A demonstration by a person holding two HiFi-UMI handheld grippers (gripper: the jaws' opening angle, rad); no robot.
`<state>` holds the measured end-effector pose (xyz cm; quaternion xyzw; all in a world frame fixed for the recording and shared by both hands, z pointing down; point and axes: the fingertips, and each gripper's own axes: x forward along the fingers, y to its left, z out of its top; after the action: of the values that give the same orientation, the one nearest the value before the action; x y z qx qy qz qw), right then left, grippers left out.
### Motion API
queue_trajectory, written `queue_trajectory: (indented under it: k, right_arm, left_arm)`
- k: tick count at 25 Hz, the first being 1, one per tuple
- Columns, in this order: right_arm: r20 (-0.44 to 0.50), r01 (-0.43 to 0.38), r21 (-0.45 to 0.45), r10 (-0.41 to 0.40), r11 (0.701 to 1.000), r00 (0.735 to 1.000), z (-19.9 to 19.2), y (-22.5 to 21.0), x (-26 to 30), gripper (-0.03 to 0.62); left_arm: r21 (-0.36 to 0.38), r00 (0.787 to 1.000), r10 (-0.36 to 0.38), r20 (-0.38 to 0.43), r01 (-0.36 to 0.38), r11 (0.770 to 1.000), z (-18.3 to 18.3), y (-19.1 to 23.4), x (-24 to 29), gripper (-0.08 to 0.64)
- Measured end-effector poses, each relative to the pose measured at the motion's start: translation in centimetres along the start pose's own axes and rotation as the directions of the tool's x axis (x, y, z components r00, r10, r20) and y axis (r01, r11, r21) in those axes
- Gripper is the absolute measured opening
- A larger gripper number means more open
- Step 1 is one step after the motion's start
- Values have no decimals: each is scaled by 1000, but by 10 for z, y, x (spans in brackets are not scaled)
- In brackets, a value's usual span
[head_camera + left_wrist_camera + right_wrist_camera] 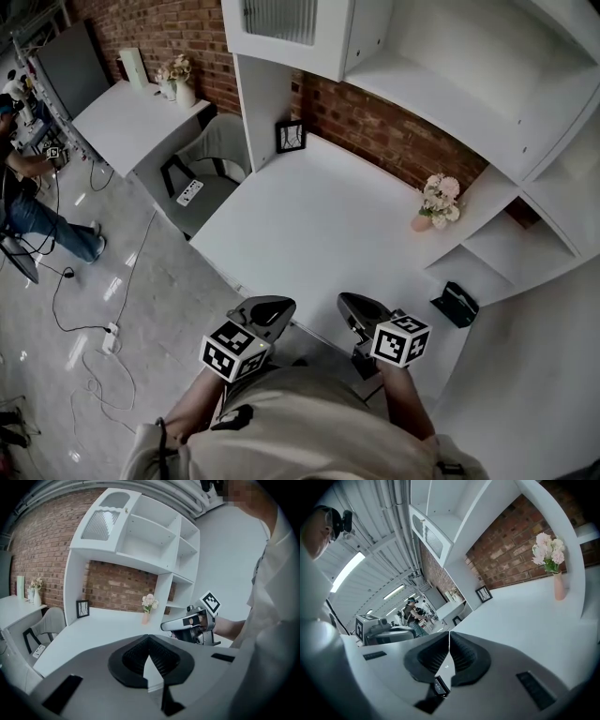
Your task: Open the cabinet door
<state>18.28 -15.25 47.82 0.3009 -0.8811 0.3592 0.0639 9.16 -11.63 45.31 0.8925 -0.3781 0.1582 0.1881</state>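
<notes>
Bright even light, fisheye-warped edges

A white desk stands against the brick wall. A small black picture frame stands upright at its back left corner. A pink vase of pale flowers stands near its back right corner. To the right, a black holder sits at the front of a low shelf. Further left, a second white desk carries a white vase with flowers. Cables and a power strip lie on the grey floor.
</notes>
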Motion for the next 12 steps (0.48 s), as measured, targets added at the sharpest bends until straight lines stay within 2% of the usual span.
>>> queue_trajectory:
  k: [5, 12]
  right_arm:
    - [24, 8, -71, -6, 997, 1000, 32, 2, 24, 28]
    - [129, 36, -240, -5, 970, 992, 130, 22, 63, 28]
  left_arm:
    - [-7, 1000, -2, 23, 2, 1000, 4, 30, -7, 15]
    - [-5, 999, -9, 35, 10, 1000, 15, 80, -23, 15]
